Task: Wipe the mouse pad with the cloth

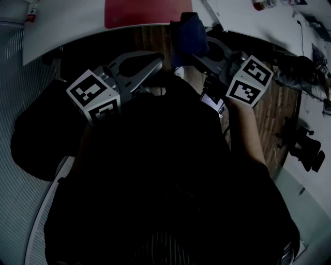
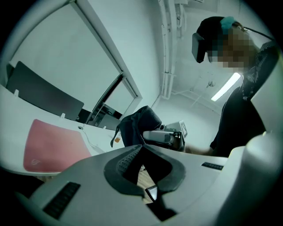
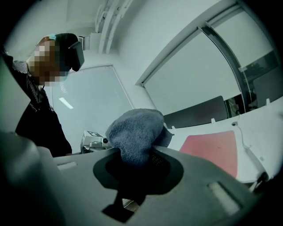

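**Q:** Left claw?
**A:** My left claw [image 2: 140, 146] is held up close to my chest. Its jaws are together at the tips, with nothing between them.

**Q:** Right claw?
**A:** My right claw [image 3: 137, 154] is raised beside the left and clamped on the cloth [image 3: 135, 130]. The cloth is blue-grey and bunches up above the jaws.

**Q:** Pad?
**A:** The red pad [image 1: 139, 11] lies flat on the white desk [image 1: 72, 26], beyond both claws. The cloth is held in the air, apart from it.
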Motion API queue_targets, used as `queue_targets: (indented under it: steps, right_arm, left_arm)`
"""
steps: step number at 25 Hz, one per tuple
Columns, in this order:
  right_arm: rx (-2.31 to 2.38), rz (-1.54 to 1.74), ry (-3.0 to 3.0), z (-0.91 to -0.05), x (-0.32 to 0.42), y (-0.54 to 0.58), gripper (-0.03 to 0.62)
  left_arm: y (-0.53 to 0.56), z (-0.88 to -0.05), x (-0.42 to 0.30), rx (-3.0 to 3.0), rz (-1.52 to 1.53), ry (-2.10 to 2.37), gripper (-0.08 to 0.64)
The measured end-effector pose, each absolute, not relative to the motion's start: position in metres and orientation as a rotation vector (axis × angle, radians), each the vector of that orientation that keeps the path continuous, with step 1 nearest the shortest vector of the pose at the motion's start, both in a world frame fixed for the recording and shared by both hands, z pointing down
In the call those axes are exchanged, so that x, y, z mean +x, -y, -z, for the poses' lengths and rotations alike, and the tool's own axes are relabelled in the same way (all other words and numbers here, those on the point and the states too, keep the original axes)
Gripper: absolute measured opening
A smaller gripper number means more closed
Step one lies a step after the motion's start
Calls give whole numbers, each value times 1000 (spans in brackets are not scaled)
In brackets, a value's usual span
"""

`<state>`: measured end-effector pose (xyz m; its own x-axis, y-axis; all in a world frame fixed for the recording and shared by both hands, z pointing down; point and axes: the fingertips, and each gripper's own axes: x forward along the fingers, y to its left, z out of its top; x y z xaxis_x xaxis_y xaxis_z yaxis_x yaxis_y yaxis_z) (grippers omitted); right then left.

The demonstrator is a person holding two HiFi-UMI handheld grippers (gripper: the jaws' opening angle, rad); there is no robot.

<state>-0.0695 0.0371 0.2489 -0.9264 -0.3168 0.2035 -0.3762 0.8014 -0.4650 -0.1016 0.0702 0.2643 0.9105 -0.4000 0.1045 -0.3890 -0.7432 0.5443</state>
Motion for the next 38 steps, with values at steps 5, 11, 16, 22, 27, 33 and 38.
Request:
queue_targets:
  steps: [5, 11, 16, 22, 27, 33, 38]
  right_arm:
    - [564, -820, 2880, -259, -55, -11, 71]
    - [512, -825, 2923, -256, -42, 33, 71]
    - [423, -798, 2959, -242, -23, 91, 71]
    - [320, -823, 2959, -246, 8, 134, 71]
    - [232, -875, 2970, -240, 35, 164, 71]
    - [184, -967, 2957, -261, 69, 198, 71]
    - [172, -1023, 2944, -269, 79, 216, 71]
  left_arm:
    - [-50, -264, -95, 2494, 18, 589, 8]
    - [-15, -257, -83, 2485, 13, 655, 8]
    - [43, -248, -63, 2467, 20, 732, 8]
    - [86, -246, -34, 2419, 57, 809, 8]
    - [117, -240, -2, 2372, 23, 862, 8]
    - [148, -248, 29, 2329, -35, 900, 8]
    - [161, -259, 26, 2273, -71, 936, 8]
